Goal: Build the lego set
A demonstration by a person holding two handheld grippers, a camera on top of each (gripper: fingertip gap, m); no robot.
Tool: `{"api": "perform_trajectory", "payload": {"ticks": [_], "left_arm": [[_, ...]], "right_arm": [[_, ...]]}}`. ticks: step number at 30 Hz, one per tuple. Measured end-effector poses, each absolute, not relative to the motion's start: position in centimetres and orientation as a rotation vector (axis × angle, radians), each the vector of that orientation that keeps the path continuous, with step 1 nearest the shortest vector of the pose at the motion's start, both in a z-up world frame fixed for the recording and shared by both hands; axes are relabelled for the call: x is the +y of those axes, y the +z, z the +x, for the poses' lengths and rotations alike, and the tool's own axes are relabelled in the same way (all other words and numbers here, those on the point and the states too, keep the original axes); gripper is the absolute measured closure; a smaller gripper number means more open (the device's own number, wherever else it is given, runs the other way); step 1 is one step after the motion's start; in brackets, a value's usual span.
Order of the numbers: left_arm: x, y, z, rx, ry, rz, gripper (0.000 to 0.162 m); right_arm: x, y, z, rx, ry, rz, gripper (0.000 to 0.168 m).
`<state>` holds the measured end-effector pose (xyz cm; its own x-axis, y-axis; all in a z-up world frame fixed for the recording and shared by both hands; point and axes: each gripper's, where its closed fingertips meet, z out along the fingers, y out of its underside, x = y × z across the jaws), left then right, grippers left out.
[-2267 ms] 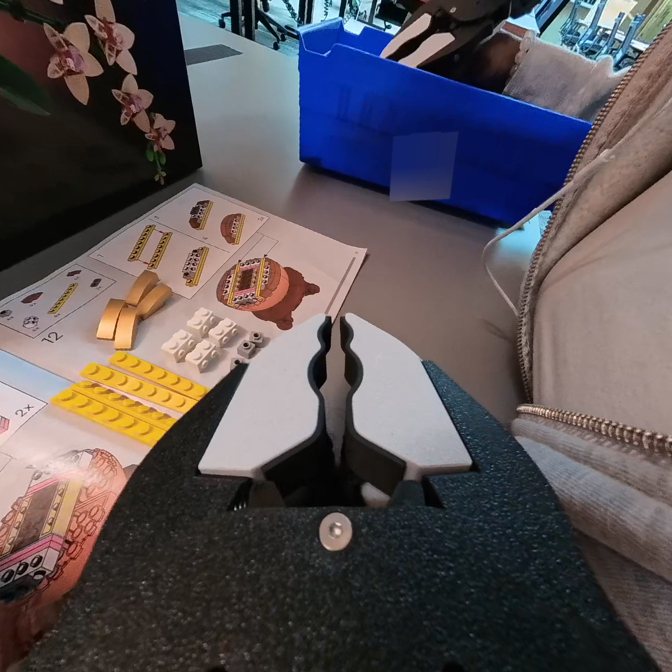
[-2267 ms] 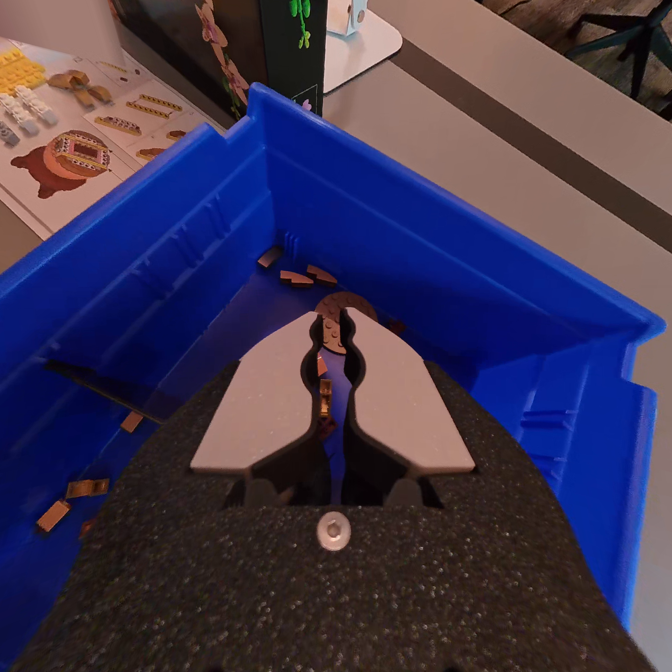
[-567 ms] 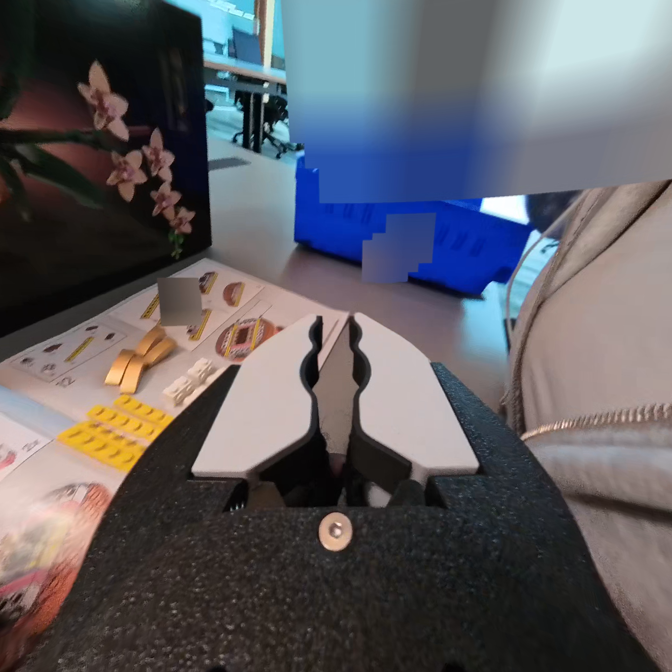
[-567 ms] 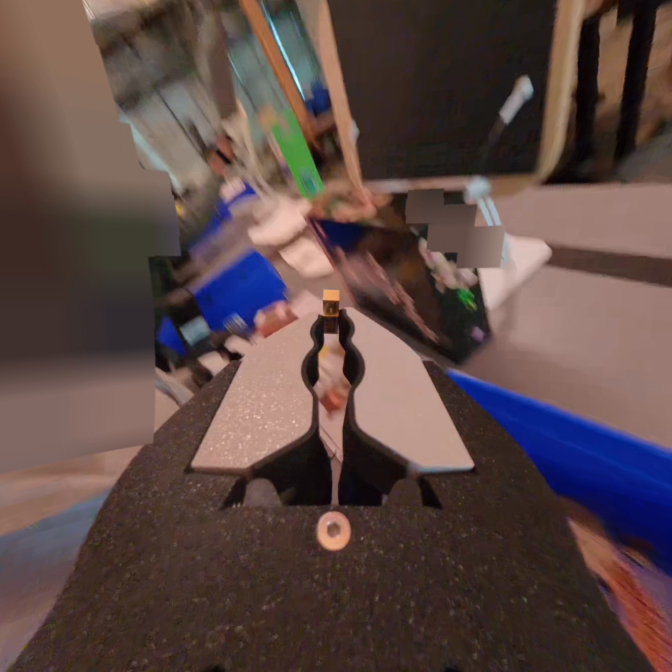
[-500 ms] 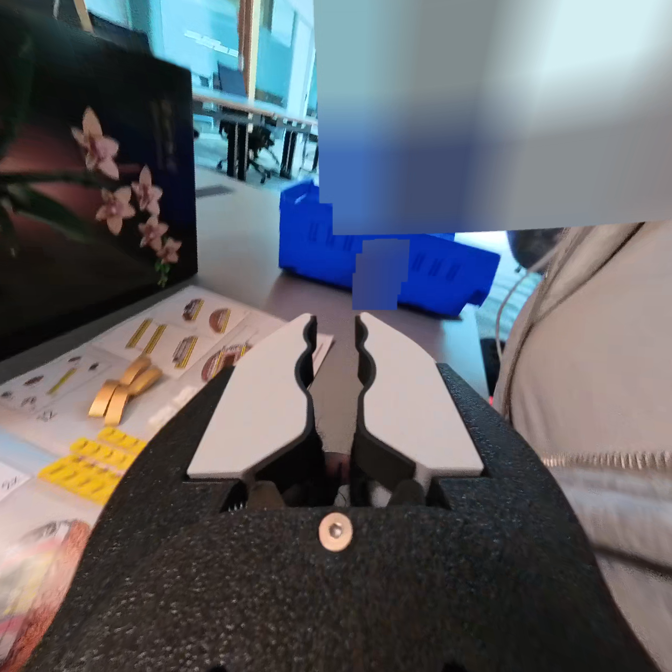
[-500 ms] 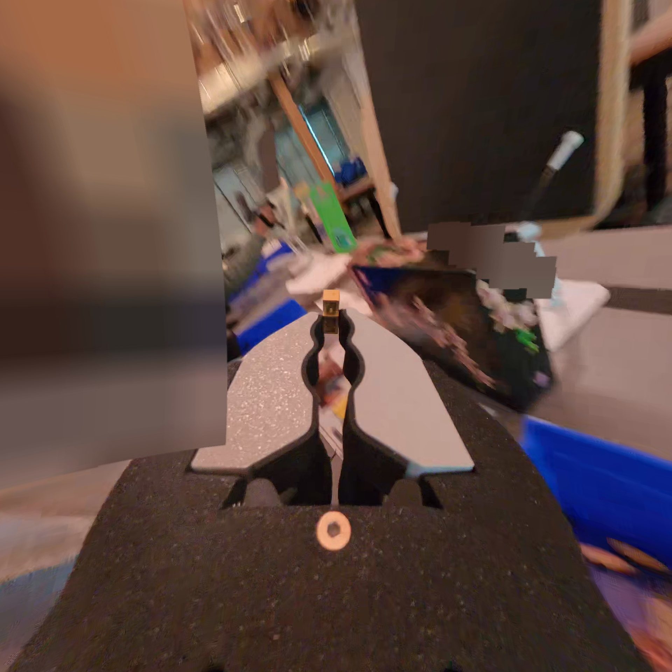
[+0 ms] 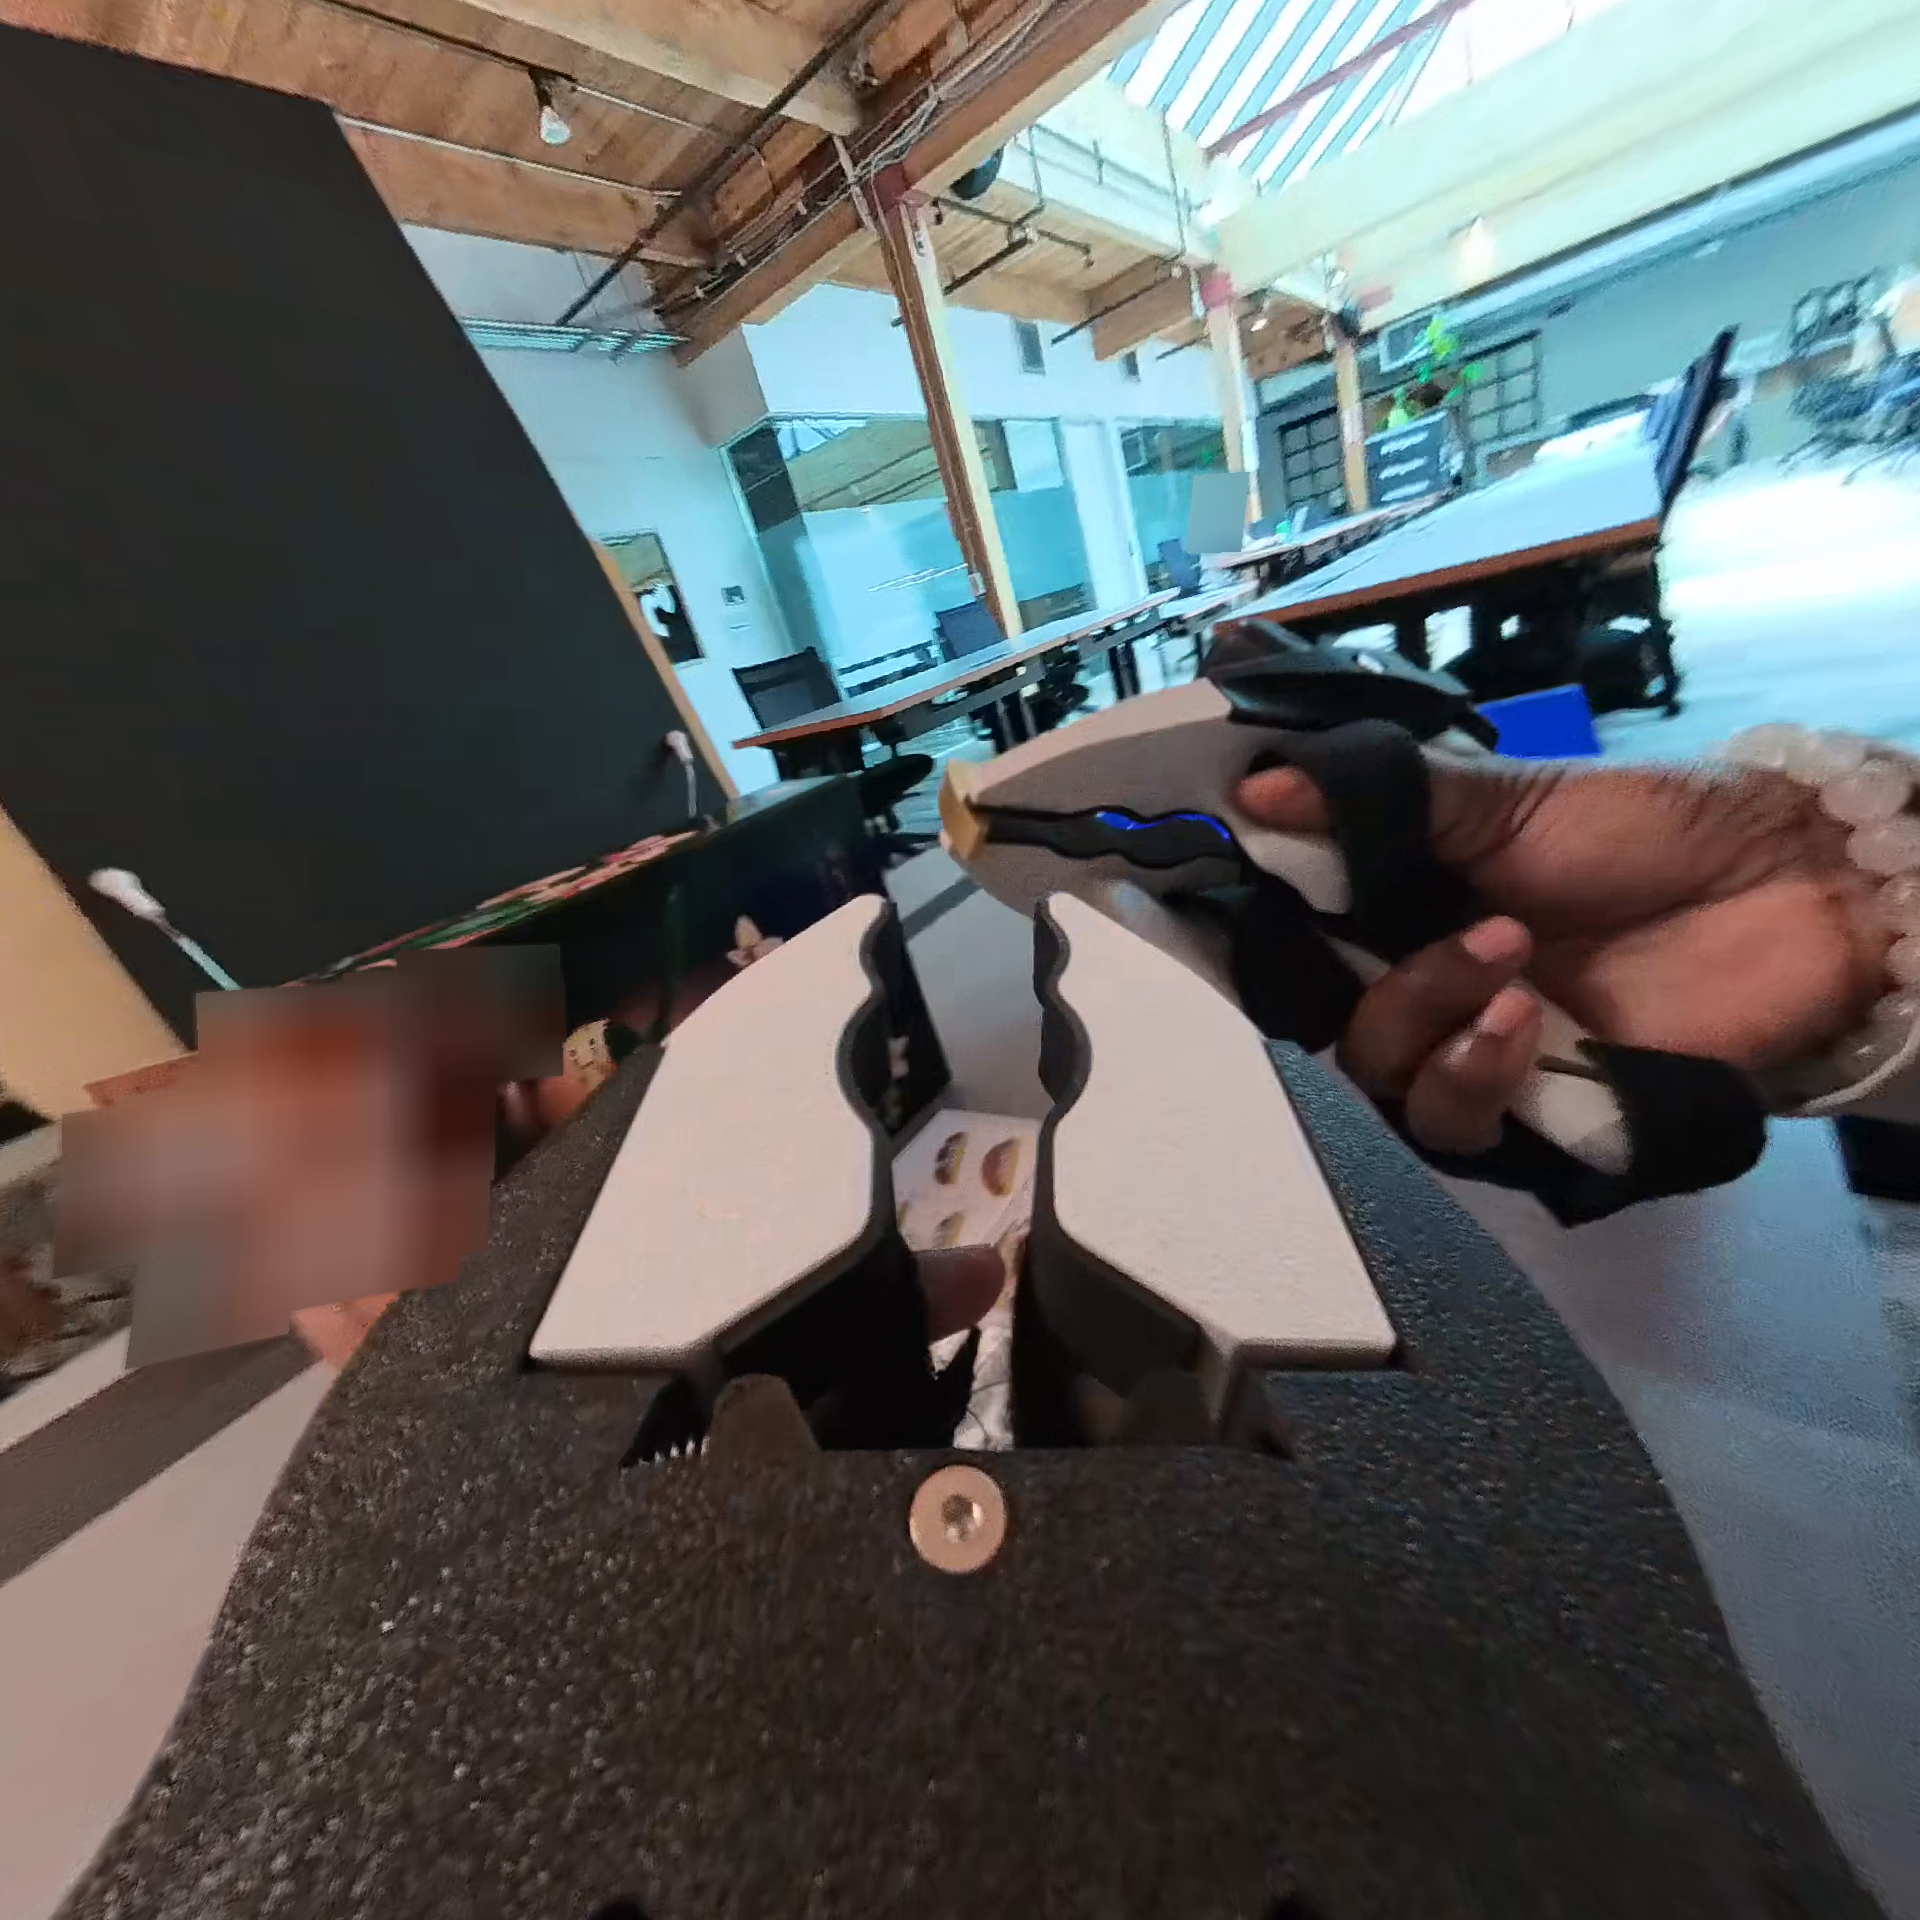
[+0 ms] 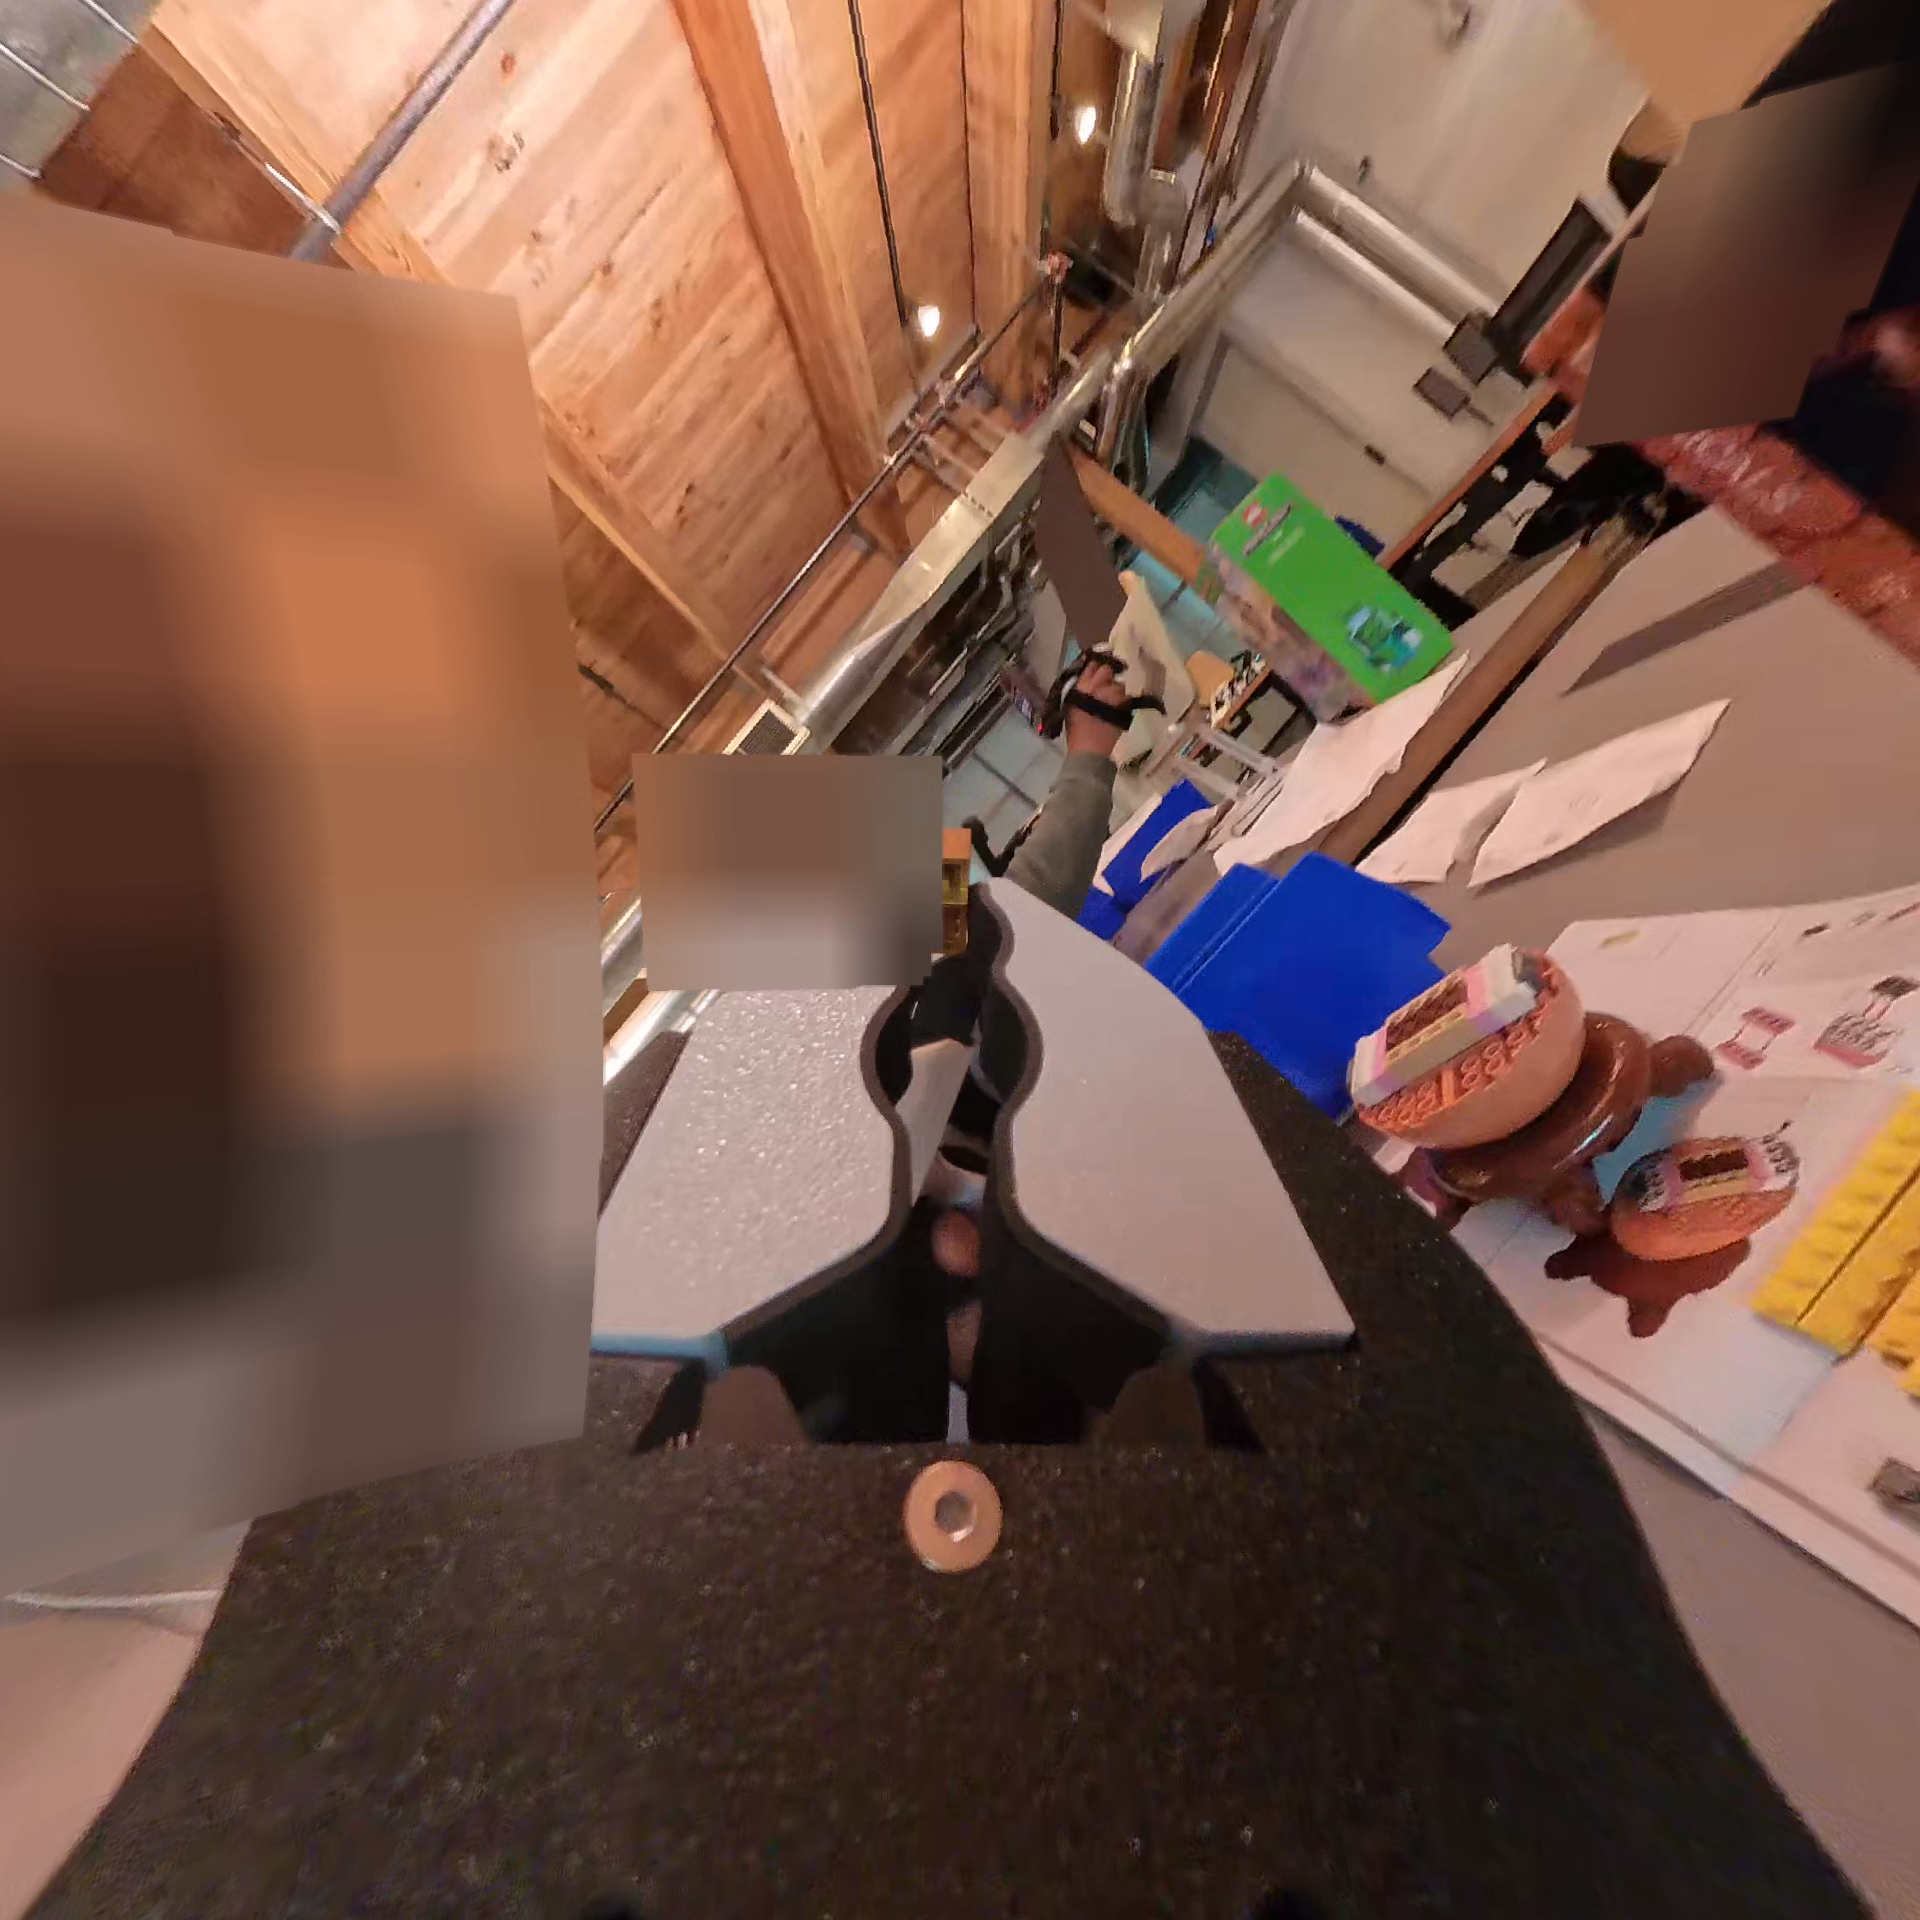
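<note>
Grey table [image 8: 1714, 727]: we hold both tools raised above it, so anything we drop could bounce away over a wide bare surface.

White printed instruction sheet [image 8: 1714, 1382]: lies flat on the table. Flat yellow studded plates [image 8: 1860, 1236] rest on it at the right edge of the right wrist view.

Brown round partly built lego model with a pink-and-white top [image 8: 1475, 1070]: stands on the sheet, well apart from both tools. We judge that a careless approach could topple it.

Left gripper [image 7: 961, 935]: jaws parted by a clear gap, nothing between them.

Right gripper [image 7: 971, 816]: jaws closed on the piece below, gripped only at the very tips.

Small tan-gold lego piece [image 7: 961, 812]: sticks out past the fingertips, in the air just above the left tool. The hold is shallow; we judge that a twist or a mistimed handover could pop it loose.
</note>
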<state>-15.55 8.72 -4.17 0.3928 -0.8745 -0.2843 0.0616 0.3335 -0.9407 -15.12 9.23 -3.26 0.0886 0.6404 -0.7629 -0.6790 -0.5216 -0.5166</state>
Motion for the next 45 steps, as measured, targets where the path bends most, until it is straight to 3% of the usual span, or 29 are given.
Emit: {"api": "perform_trajectory", "payload": {"ticks": [6,10,19,23,31,45], "left_arm": [[8.4,-4.4,-16.2,0.977,-0.669,-1.0,0.142],[8.4,-4.5,-15.8,0.977,-0.665,-0.986,0.157],[7.2,-6.4,-15.5,1.088,-0.78,-0.968,0.158],[6.4,-7.5,-15.7,1.212,-0.794,-0.93,0.158],[5.0,-10.0,-15.9,1.411,-0.793,-0.895,0.158],[3.9,-12.2,-14.3,1.551,-0.864,-0.878,0.158]], "right_arm": [[8.7,-4.4,-17.2,-0.029,1.646,-1.421,0.161],[8.8,-5.0,-16.6,0.007,1.644,-1.418,0.161],[7.2,-6.9,-15.9,-0.29,1.54,-1.577,0.156],[6.6,-7.8,-14.9,-0.556,1.405,-1.738,0.145],[5.2,-9.7,-13.6,-0.978,1.047,-1.894,0.143],[4.6,-12.3,-14.0,-0.938,1.216,-1.968,0.152]]}}
